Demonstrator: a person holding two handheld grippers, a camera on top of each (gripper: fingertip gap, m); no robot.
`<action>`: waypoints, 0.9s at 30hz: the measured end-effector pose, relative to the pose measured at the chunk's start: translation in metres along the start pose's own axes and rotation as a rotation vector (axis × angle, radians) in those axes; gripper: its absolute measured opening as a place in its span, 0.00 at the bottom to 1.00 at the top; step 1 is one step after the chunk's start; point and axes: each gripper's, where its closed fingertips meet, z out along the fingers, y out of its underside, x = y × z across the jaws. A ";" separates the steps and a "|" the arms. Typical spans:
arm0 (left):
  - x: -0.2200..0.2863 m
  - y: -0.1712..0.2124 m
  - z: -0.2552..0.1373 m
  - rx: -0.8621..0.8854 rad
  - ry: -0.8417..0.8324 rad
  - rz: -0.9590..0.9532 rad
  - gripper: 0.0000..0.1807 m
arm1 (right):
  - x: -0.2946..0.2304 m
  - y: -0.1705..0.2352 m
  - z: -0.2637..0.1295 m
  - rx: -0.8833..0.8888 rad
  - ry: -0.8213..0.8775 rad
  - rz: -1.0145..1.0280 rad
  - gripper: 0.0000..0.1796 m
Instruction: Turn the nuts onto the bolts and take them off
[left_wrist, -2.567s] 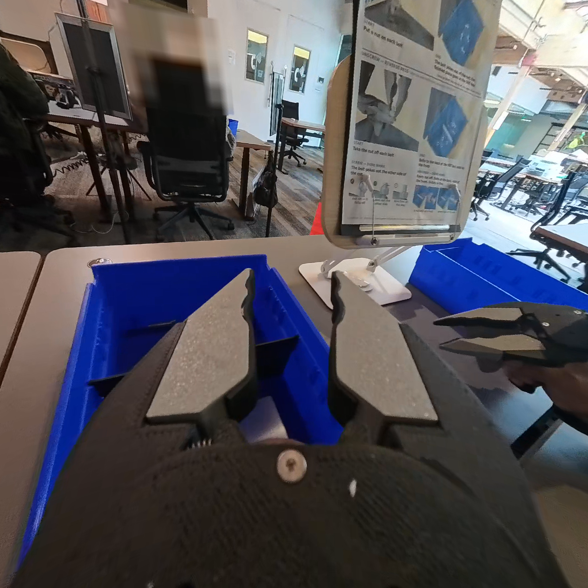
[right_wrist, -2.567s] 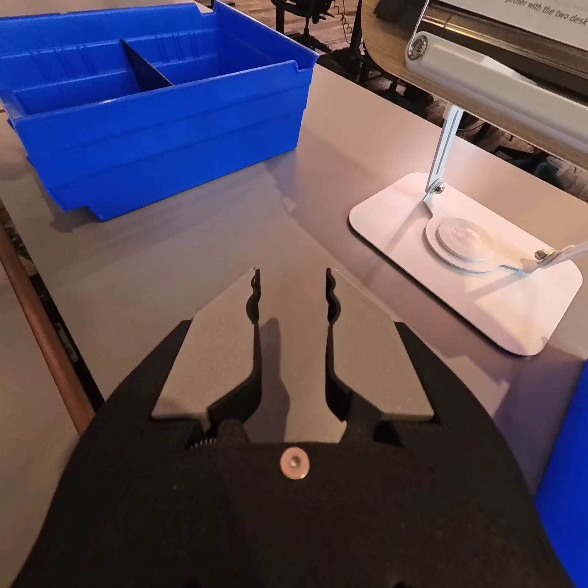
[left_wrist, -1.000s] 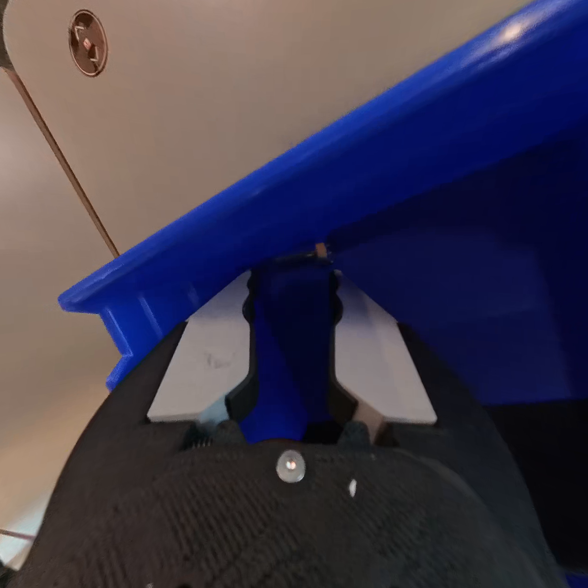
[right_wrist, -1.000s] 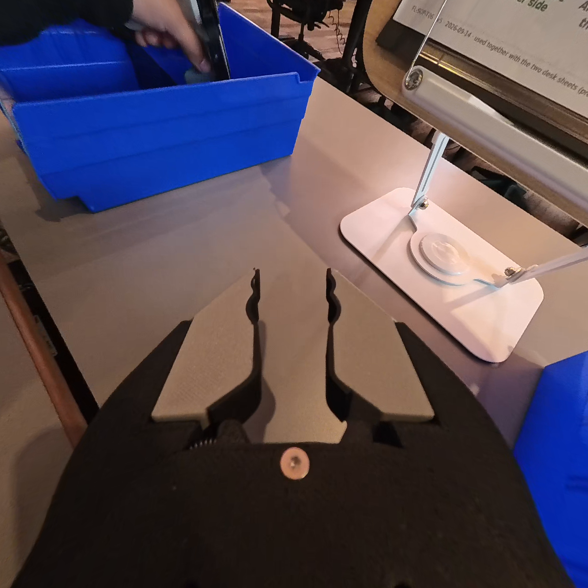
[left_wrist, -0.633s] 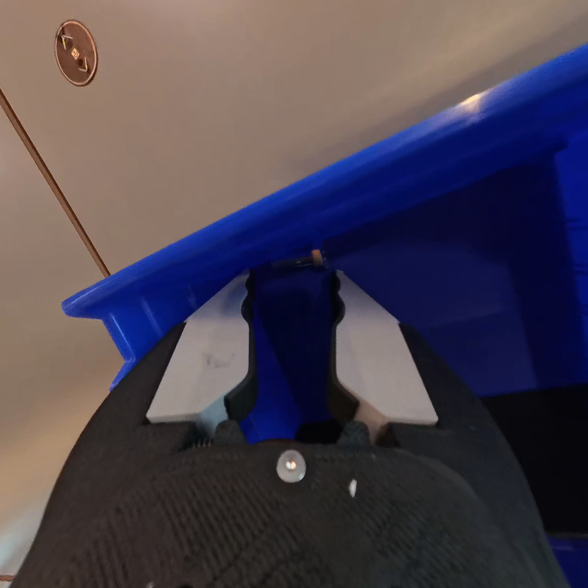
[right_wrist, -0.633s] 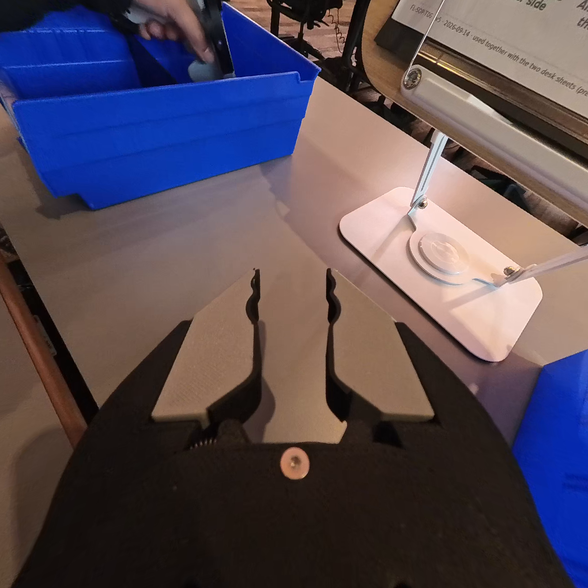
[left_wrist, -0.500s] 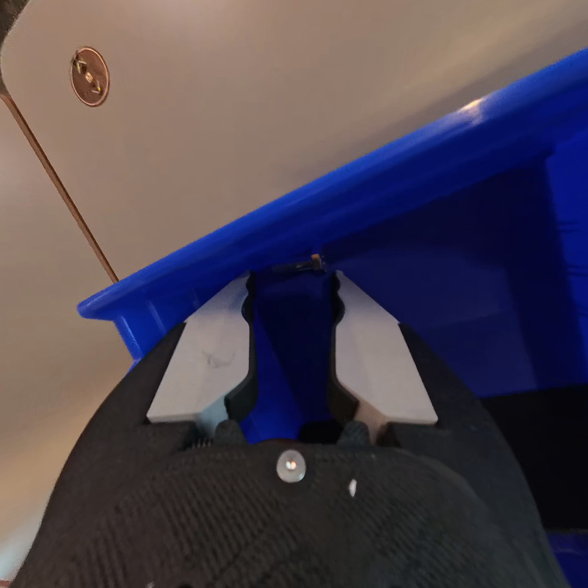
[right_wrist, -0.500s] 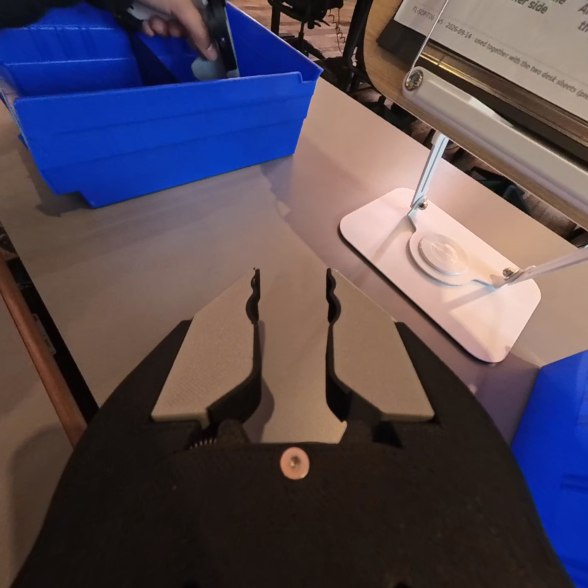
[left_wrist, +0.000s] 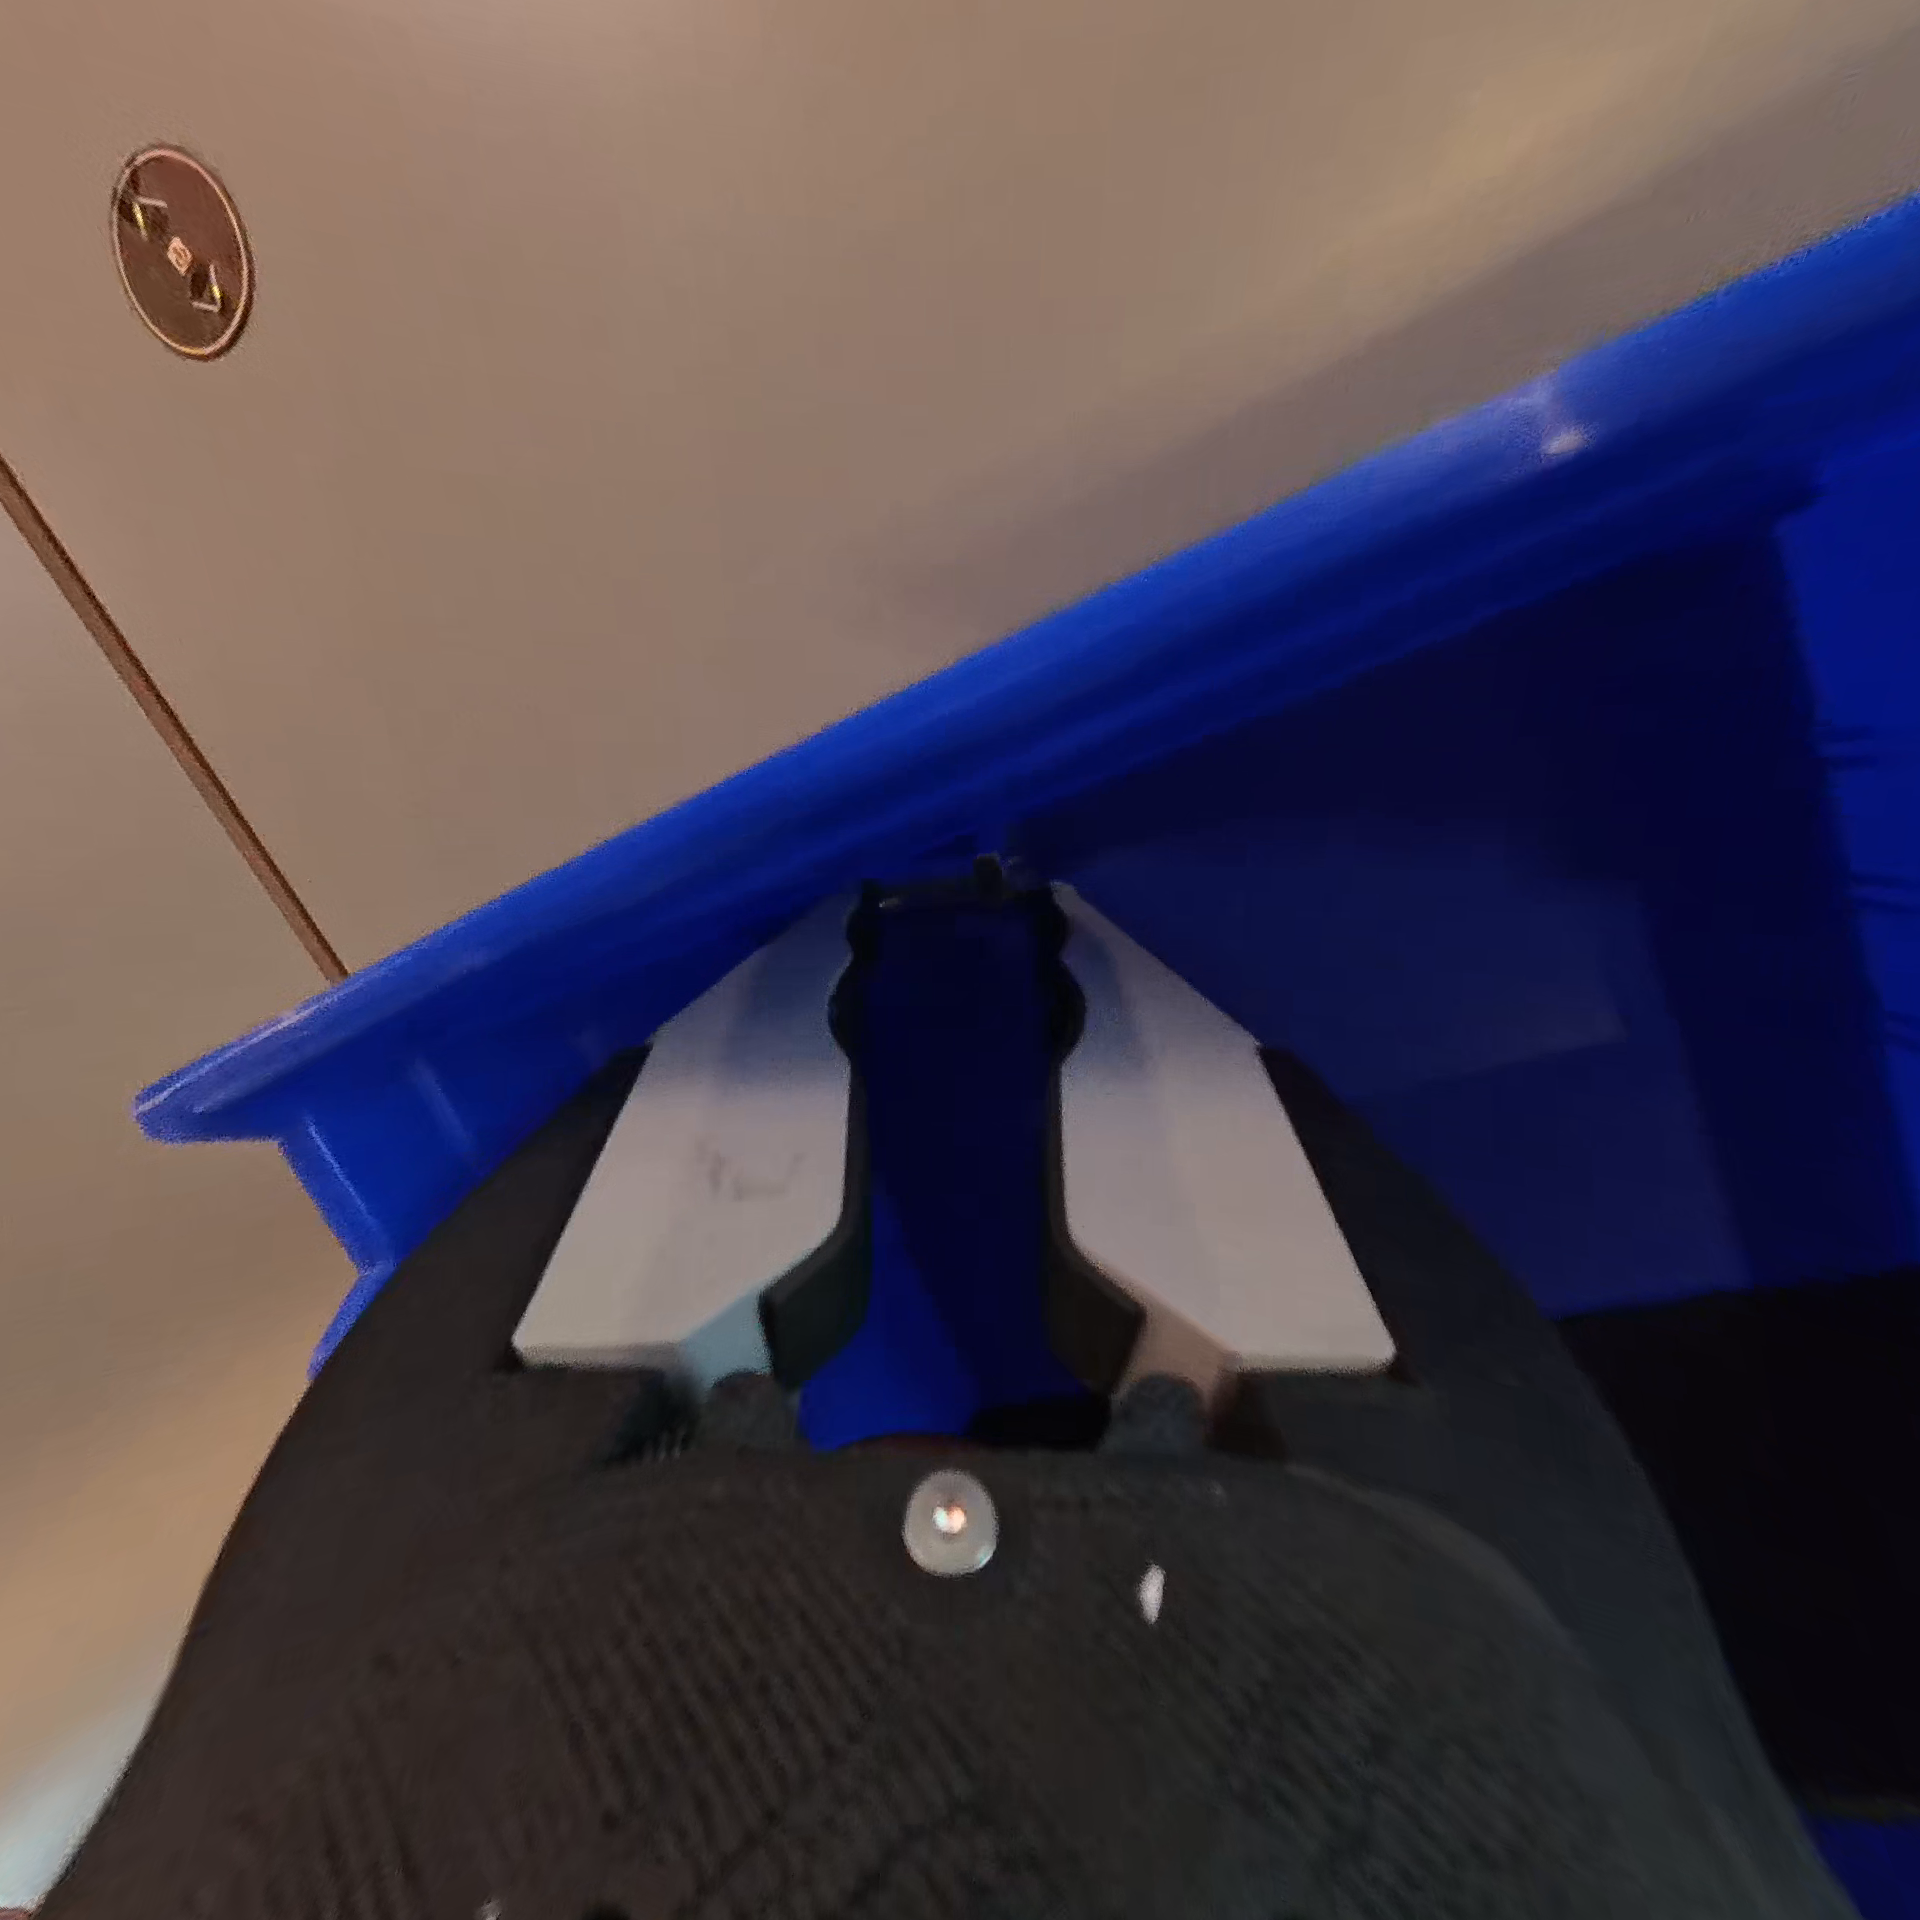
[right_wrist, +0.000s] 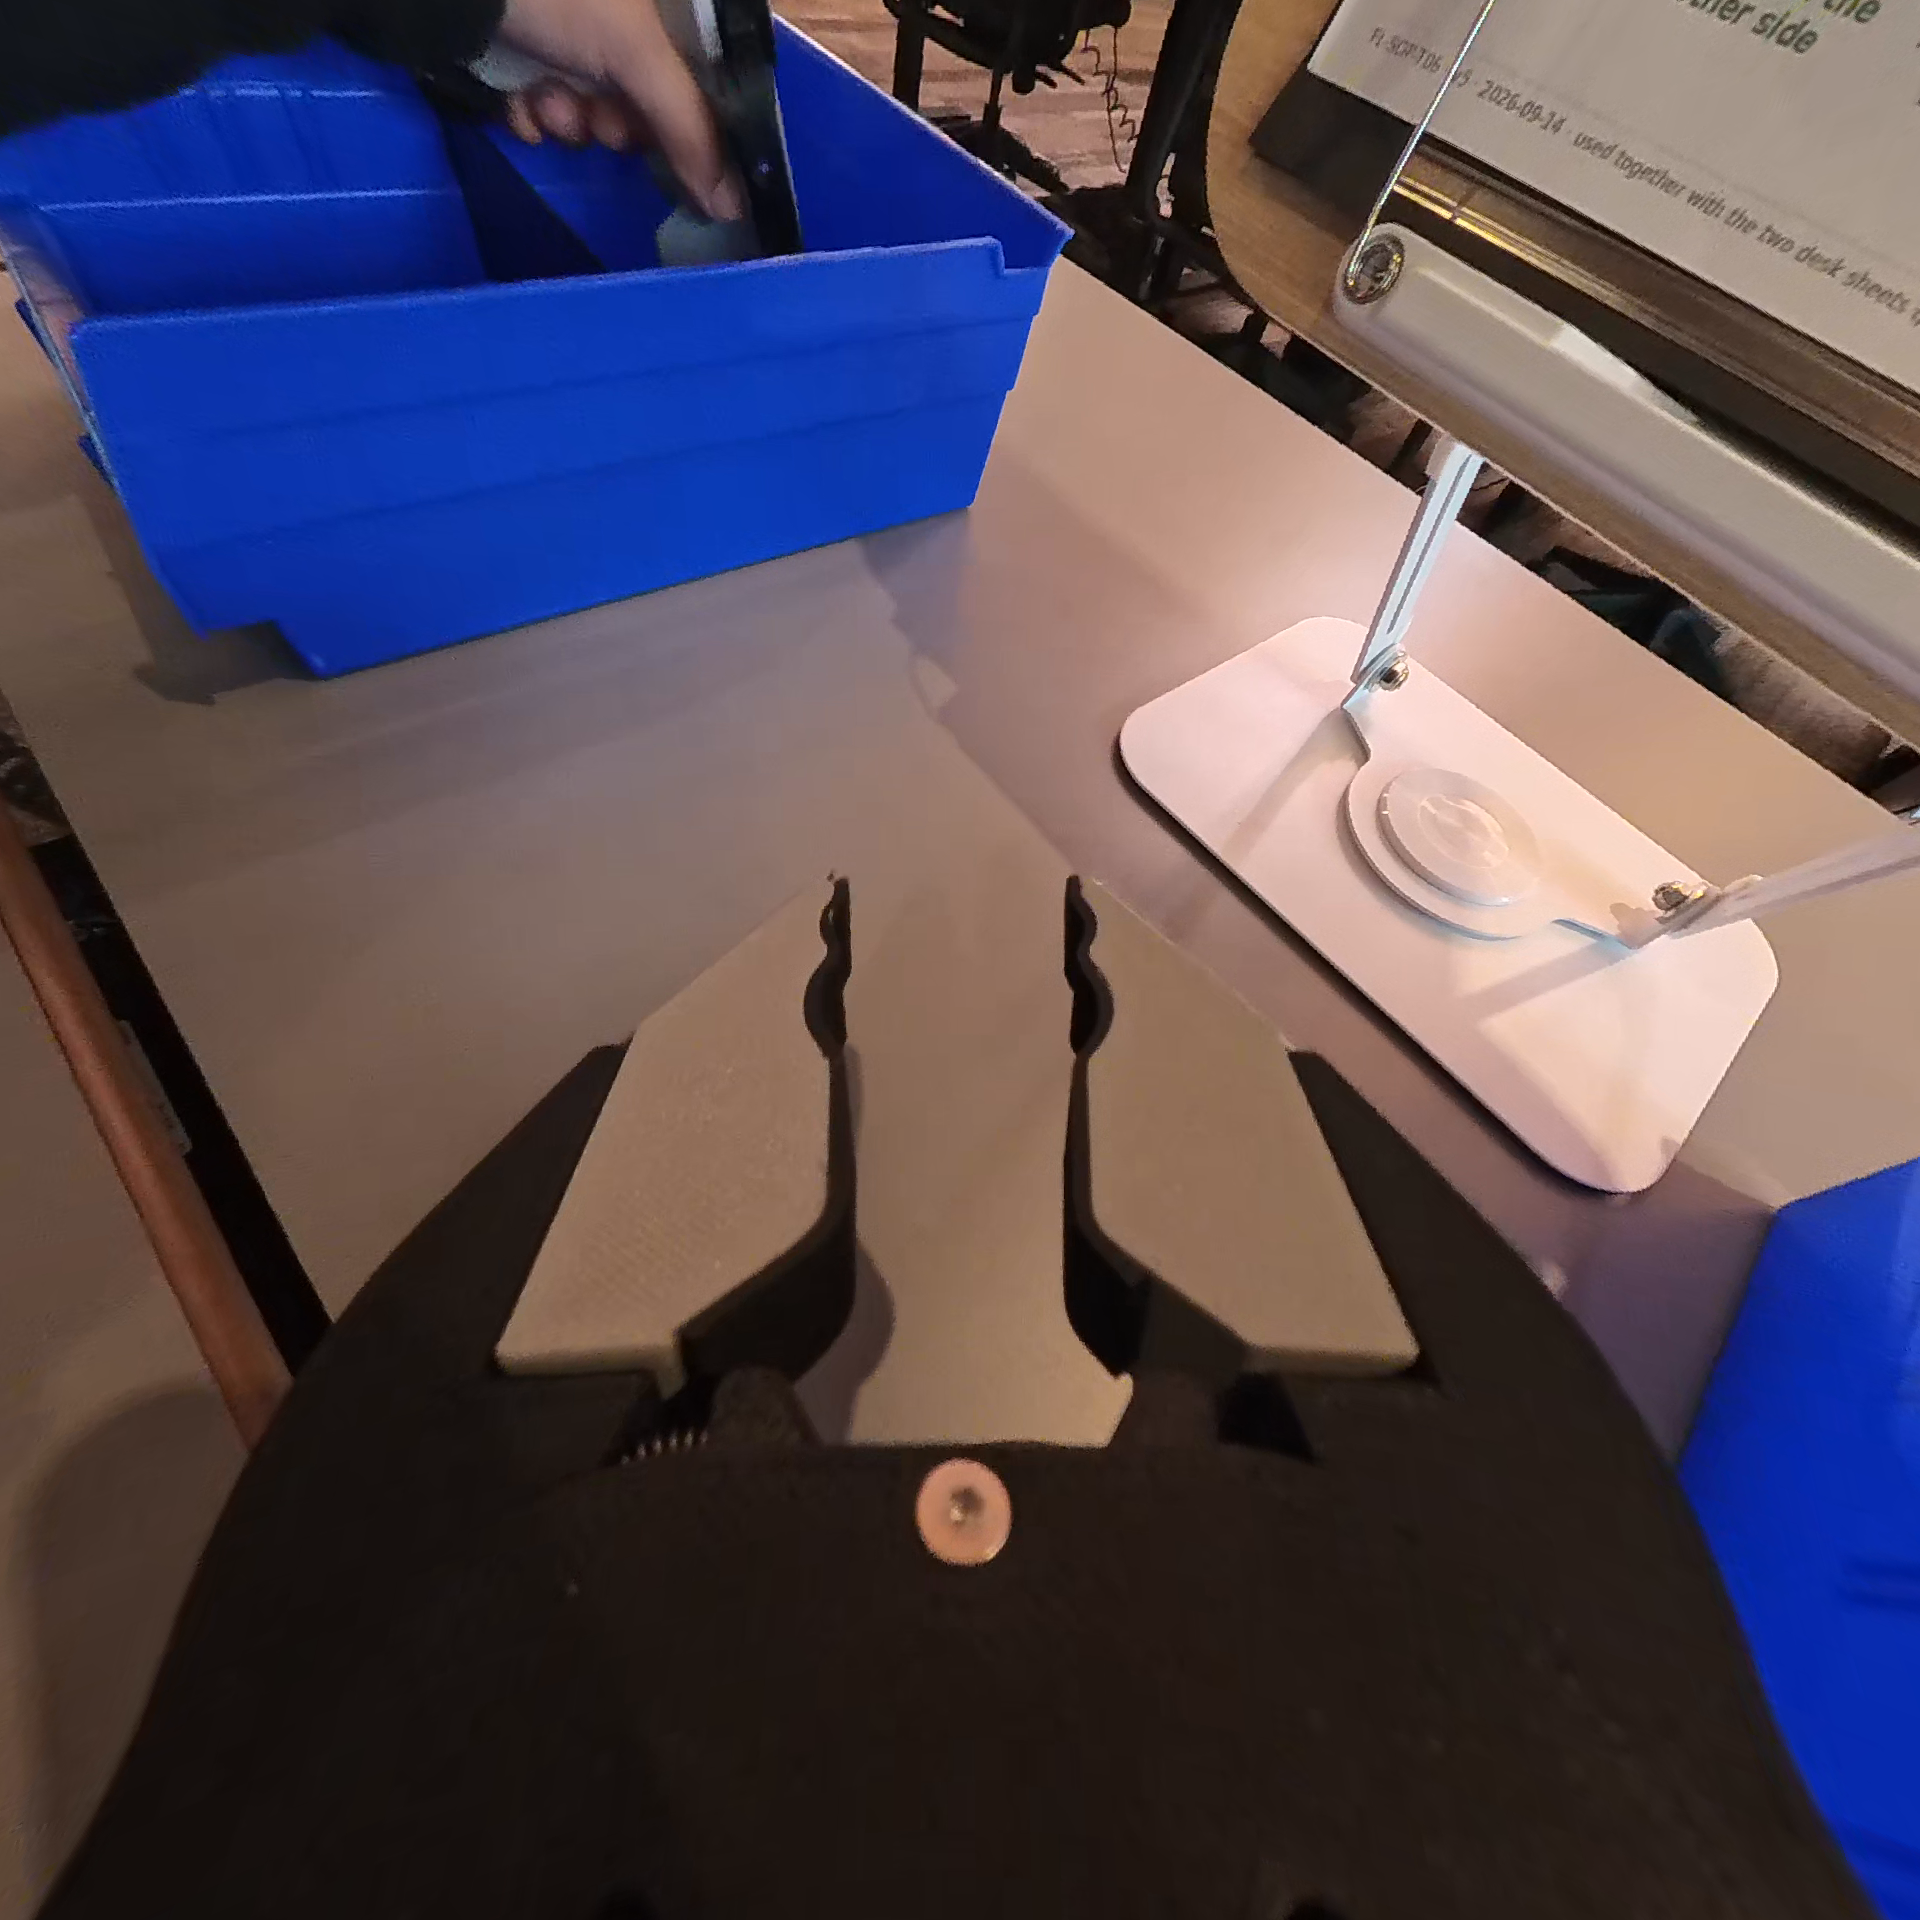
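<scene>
We are at the very start of the job, as far as we can judge: no nut is on a bolt anywhere we can see, and neither tool holds anything.

Our left hand-held gripper (left_wrist: 954, 904) is dipped into the blue bin (left_wrist: 1091, 665), its fingers spread with a clear gap. Just ahead of its tips, against the bin's wall, lies a small dark bolt (left_wrist: 961, 883), too blurred for us to tell whether the tips touch it or whether a nut sits on it. Picking it up seems to be the step in hand; fetching a nut, threading it on and taking it off all remain.

Our right hand-held gripper (right_wrist: 951, 904) hovers over the bare table (right_wrist: 540, 831), fingers spread and empty.

The left wrist view alone shows the bolt. The right wrist view alone shows the wider layout: far ahead to its left, the blue bin with a hand (right_wrist: 623, 114) steering the left tool into it; ahead to its right, a white stand (right_wrist: 1455, 894) carrying a sheet; and at its right edge a second blue bin (right_wrist: 1829, 1455).
</scene>
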 end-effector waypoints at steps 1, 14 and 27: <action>0.000 -0.001 0.001 0.002 -0.005 0.009 0.16 | 0.000 0.000 0.000 -0.002 0.001 -0.001 0.21; -0.004 -0.003 -0.020 0.095 -0.014 -0.024 0.03 | 0.001 -0.008 -0.007 0.029 0.007 -0.003 0.21; 0.014 0.007 -0.056 0.139 0.018 0.037 0.02 | 0.002 -0.006 -0.006 0.024 0.003 0.003 0.21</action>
